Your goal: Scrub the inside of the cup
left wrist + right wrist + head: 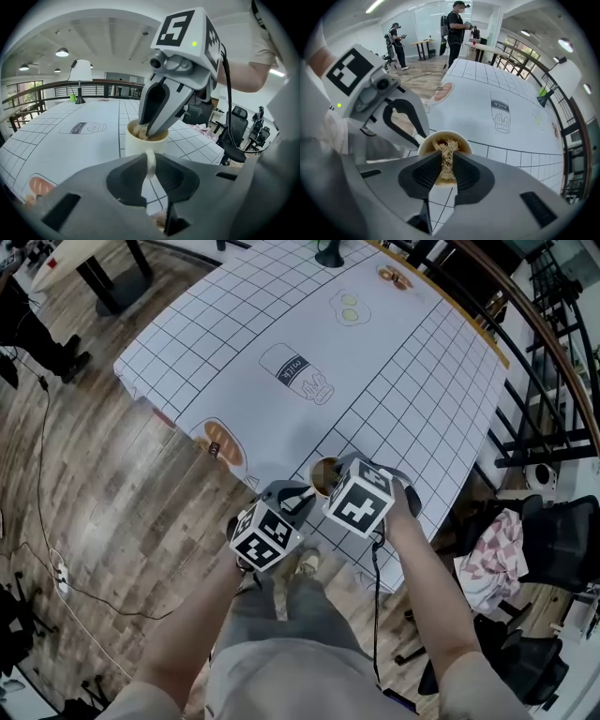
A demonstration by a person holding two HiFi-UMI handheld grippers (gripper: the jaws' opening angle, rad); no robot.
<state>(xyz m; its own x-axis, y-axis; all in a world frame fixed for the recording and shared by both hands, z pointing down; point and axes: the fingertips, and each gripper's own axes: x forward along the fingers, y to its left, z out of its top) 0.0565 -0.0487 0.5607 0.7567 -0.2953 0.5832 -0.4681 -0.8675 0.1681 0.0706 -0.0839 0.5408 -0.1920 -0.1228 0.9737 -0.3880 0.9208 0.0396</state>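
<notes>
A cream cup (322,471) stands near the front edge of the gridded table cloth (309,343). My left gripper (150,165) is shut on the cup's handle (150,159), which sits pinched between its jaws. My right gripper (446,165) points steeply down over the cup (427,143) and is shut on a straw-coloured fibrous scrubber (447,153). The scrubber reaches down into the cup's brownish inside. In the left gripper view the right gripper's fingertips (151,130) dip just inside the rim of the cup (138,145).
The cloth carries printed pictures, among them a milk bottle (296,373) and bread (222,442). A dark lamp base (329,253) stands at the far edge. A railing (553,362) and a chair with a checked cloth (495,549) are at the right. People stand far off (454,28).
</notes>
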